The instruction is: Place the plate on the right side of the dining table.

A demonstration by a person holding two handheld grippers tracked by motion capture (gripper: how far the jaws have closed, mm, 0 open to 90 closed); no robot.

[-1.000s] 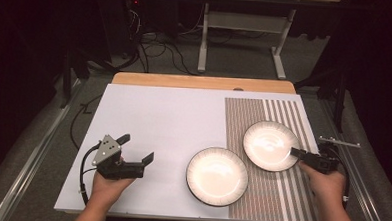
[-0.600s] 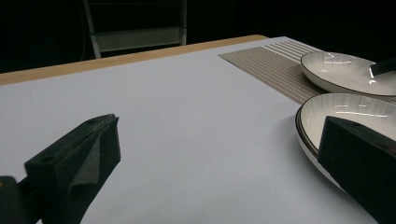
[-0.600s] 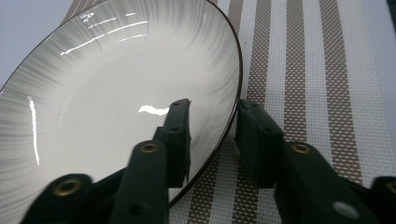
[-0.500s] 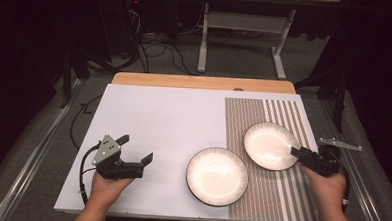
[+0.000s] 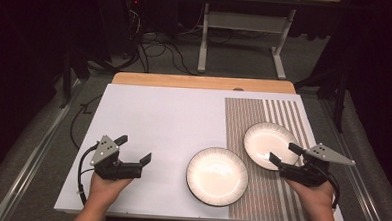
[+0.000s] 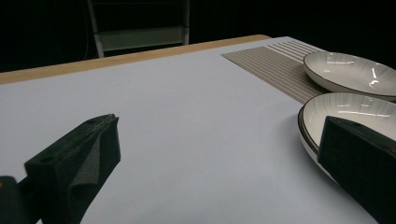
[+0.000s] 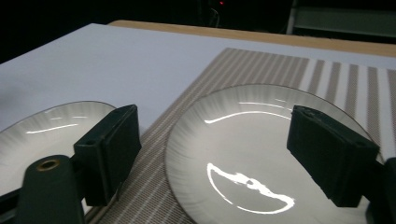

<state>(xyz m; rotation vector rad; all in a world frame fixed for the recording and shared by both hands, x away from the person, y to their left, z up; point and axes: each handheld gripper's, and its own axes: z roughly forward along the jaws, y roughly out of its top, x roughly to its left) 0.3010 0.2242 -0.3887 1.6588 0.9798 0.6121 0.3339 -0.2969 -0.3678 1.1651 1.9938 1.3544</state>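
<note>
- Both jaws of the right gripper (image 5: pixel 282 153) stand wide apart with nothing between them, aimed at the near rim of the far plate (image 5: pixel 270 145); in the right gripper view that plate (image 7: pixel 275 154) lies straight ahead, its rim spanning the gap between the two black jaws.
- Left gripper (image 5: pixel 134 150) is likewise spread wide and holds nothing, hovering over bare white surface well apart from any dish.
- Far plate sits wholly on the striped placemat (image 5: pixel 284 114) at the right of the table, just beside the right gripper, so the right hand (image 5: pixel 313 193) is plainly the nearer one.
- Near plate (image 5: pixel 217 175) lies between the two hands, straddling the placemat's left edge, partly on mat and partly on the white sheet (image 5: pixel 158 119); the plates are close but not touching.
- Being round, neither plate has a long axis; I judge a grasp would turn on pinching the rim, which for the far plate faces the right jaws already.
- Left gripper view shows the near plate (image 6: pixel 355 109) off toward its right jaw, to the side rather than ahead.
- No brand, label or writing can be read on plates, mat or grippers.
</note>
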